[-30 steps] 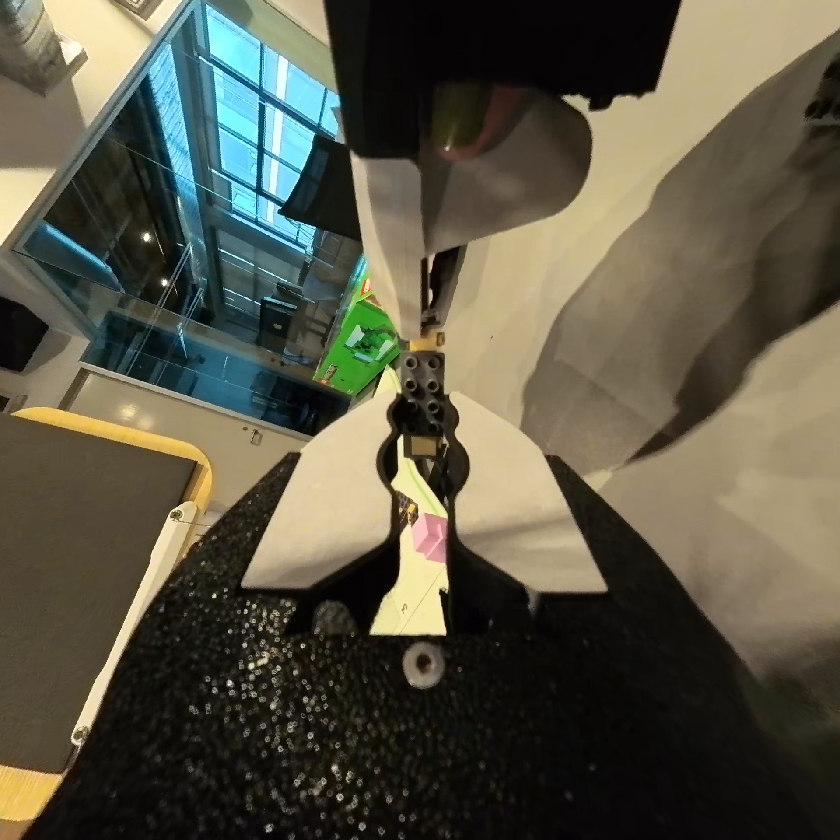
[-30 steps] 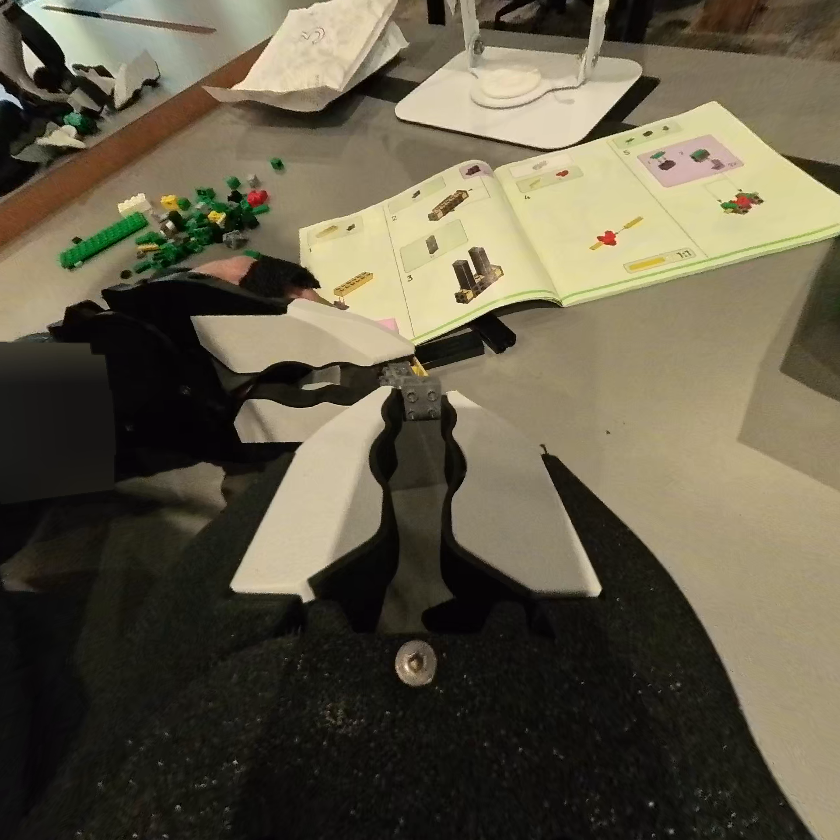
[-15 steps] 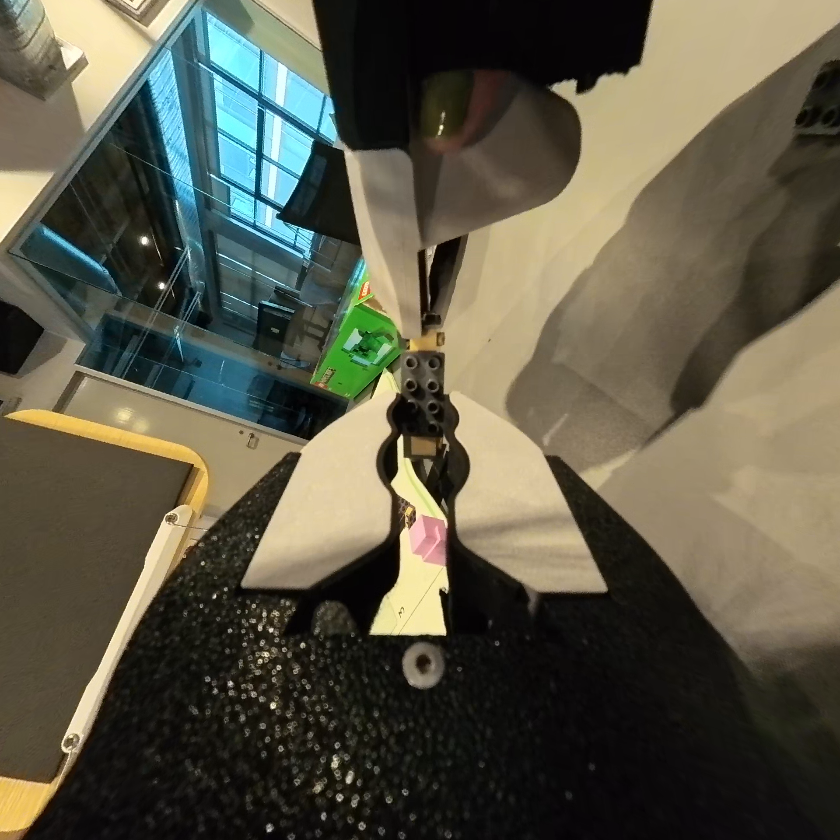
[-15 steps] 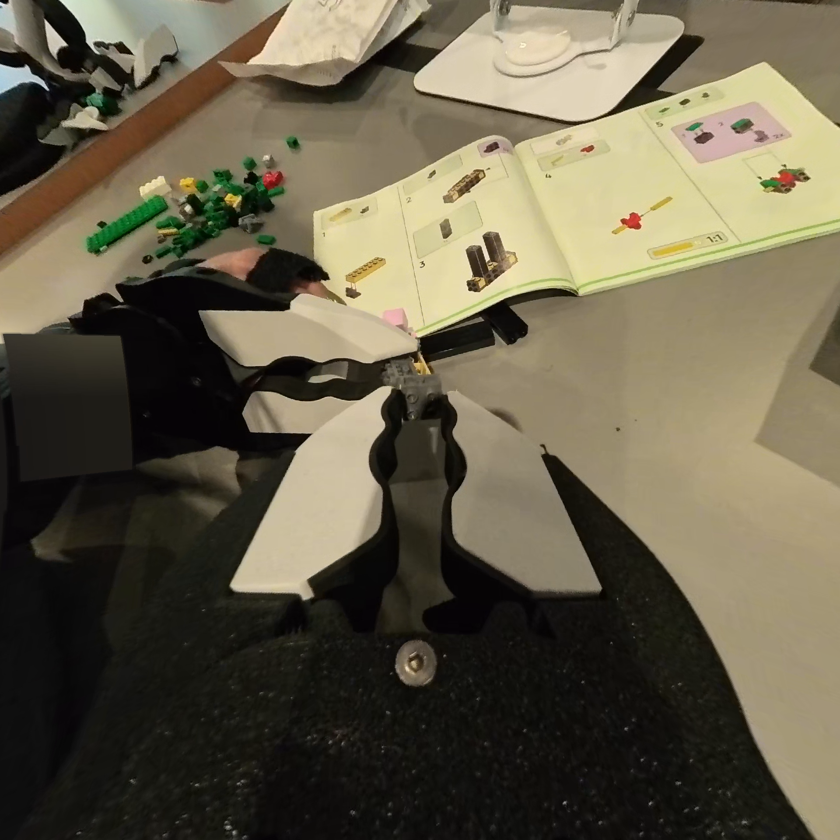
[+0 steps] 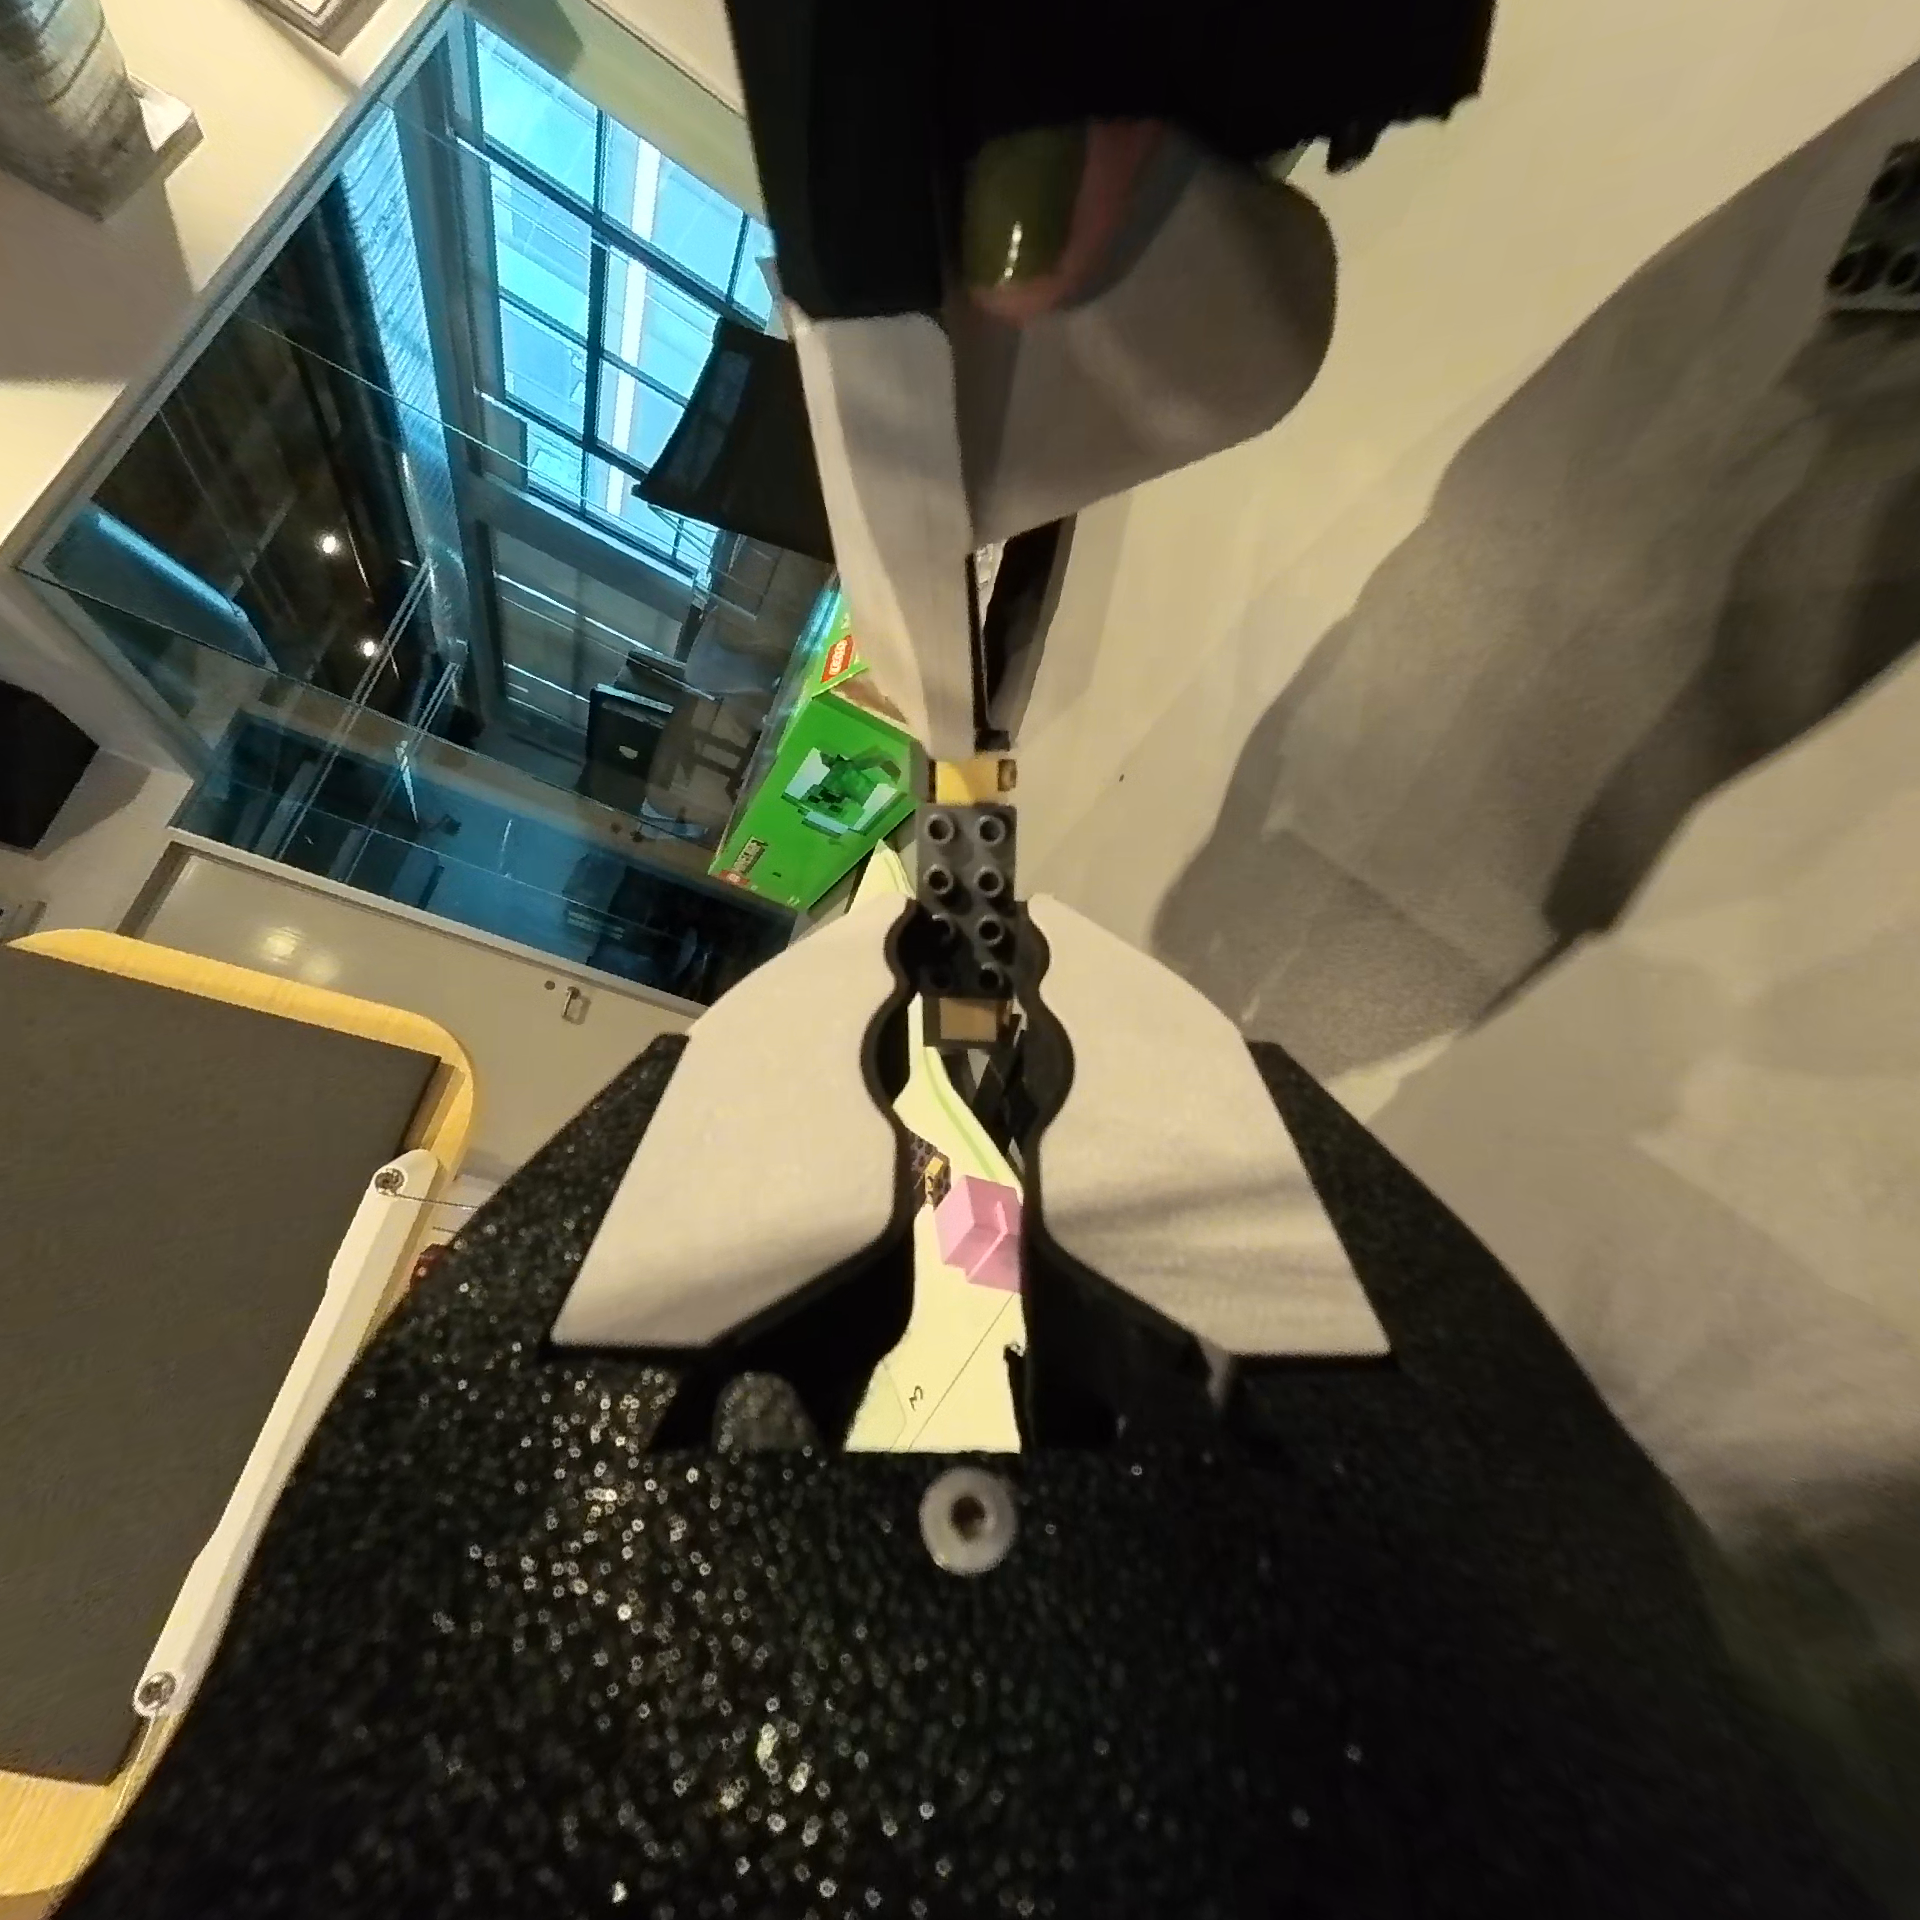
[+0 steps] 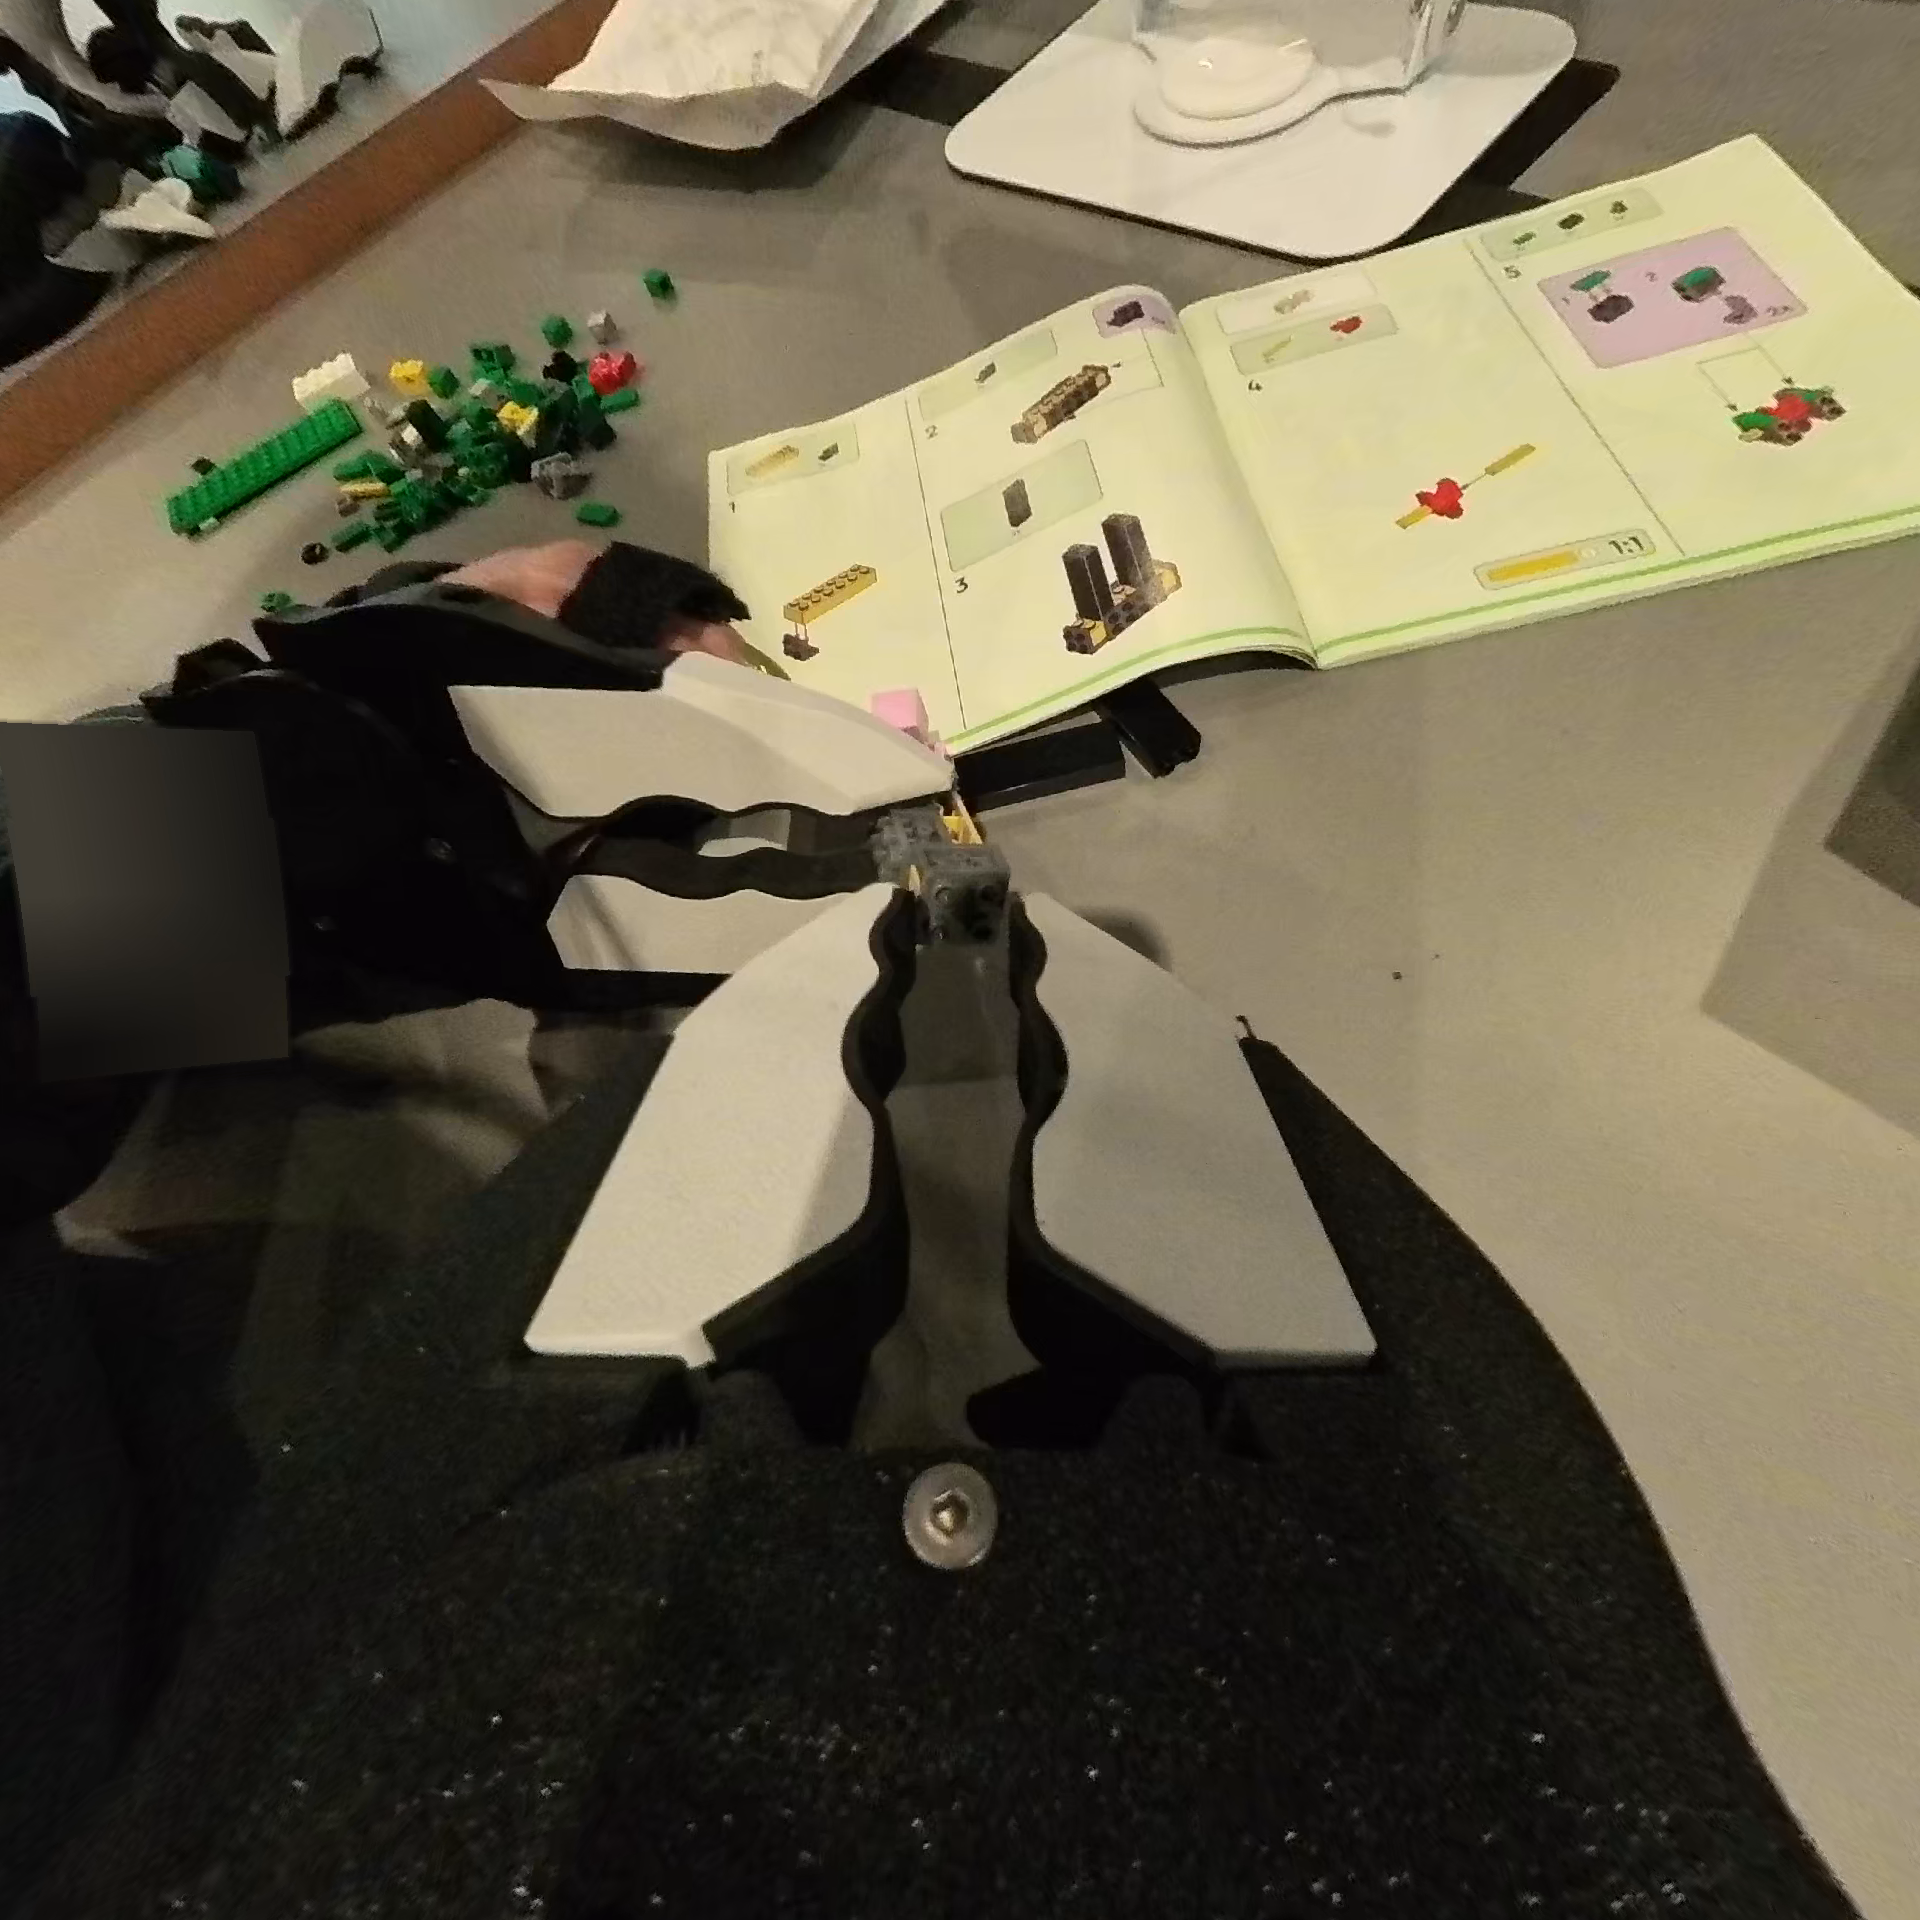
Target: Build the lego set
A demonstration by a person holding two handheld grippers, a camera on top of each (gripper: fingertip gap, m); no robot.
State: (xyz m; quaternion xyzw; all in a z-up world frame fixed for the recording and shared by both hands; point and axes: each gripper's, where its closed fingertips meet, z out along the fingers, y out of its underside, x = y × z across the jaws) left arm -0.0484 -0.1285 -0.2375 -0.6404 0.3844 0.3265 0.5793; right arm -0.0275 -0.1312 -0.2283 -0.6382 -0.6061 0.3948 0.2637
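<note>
A small brick assembly, dark grey studded bricks [image 5: 966,894] on a tan-yellow brick [image 5: 971,774], is held in the air between both grippers. My left gripper [image 5: 966,935] is shut on the dark grey end, with the studs facing its camera. My right gripper [image 6: 961,914] is shut on a grey brick [image 6: 966,883] at the other end. In the right wrist view the left gripper [image 6: 935,805] comes in from the left, with a bit of the yellow brick [image 6: 961,826] showing. In the left wrist view the right gripper [image 5: 971,743] comes down from above.
An open instruction booklet [image 6: 1299,468] lies on the grey table [image 6: 1455,935]. A pile of loose green, yellow and red bricks [image 6: 468,436] and a green plate [image 6: 270,478] lie far left. Black bricks [image 6: 1049,769] and a pink brick [image 6: 904,712] sit by the booklet. A white stand base [image 6: 1278,125] is behind it. Only a small space, under 4 cm, lies between the two pairs of fingers.
Both grippers stay shut on the assembly. The grey brick between my right fingers has tilted a little, and the right wrist view has shifted slightly over the table.
</note>
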